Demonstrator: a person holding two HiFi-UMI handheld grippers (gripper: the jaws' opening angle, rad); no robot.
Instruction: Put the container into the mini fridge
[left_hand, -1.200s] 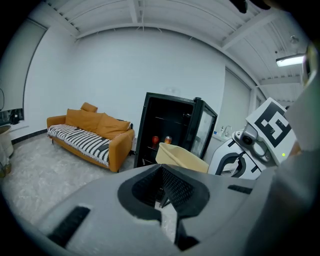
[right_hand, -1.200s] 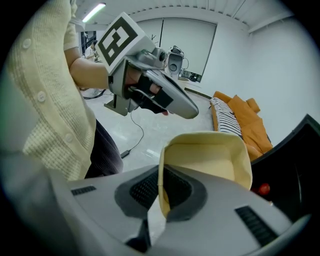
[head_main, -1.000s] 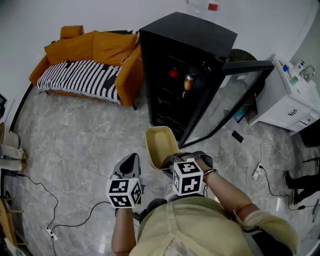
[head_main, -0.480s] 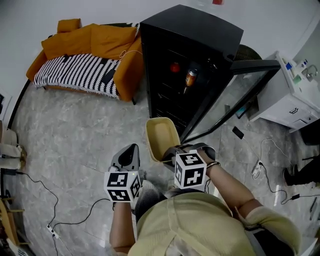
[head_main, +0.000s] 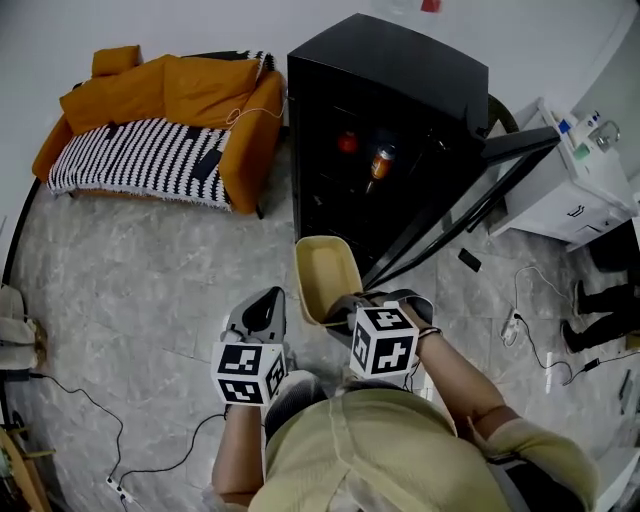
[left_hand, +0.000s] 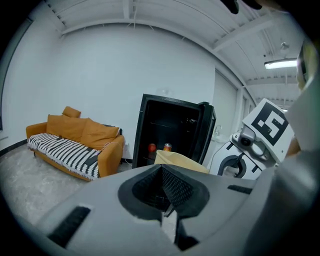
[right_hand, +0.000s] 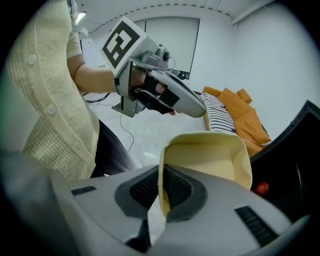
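Right gripper (head_main: 347, 312) clamps the near wall of the cream container (head_main: 324, 272) at centre frame, open side up, just short of the black fridge (head_main: 395, 75) — its door (head_main: 480, 190) swung wide at right, likely to receive it. Left gripper (head_main: 266, 300), jaws closed on nothing, hangs lower left of it — seemingly spare.

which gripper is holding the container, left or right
The right gripper: its jaws are clamped on one wall of the cream container. The left gripper is shut with nothing between its jaws.
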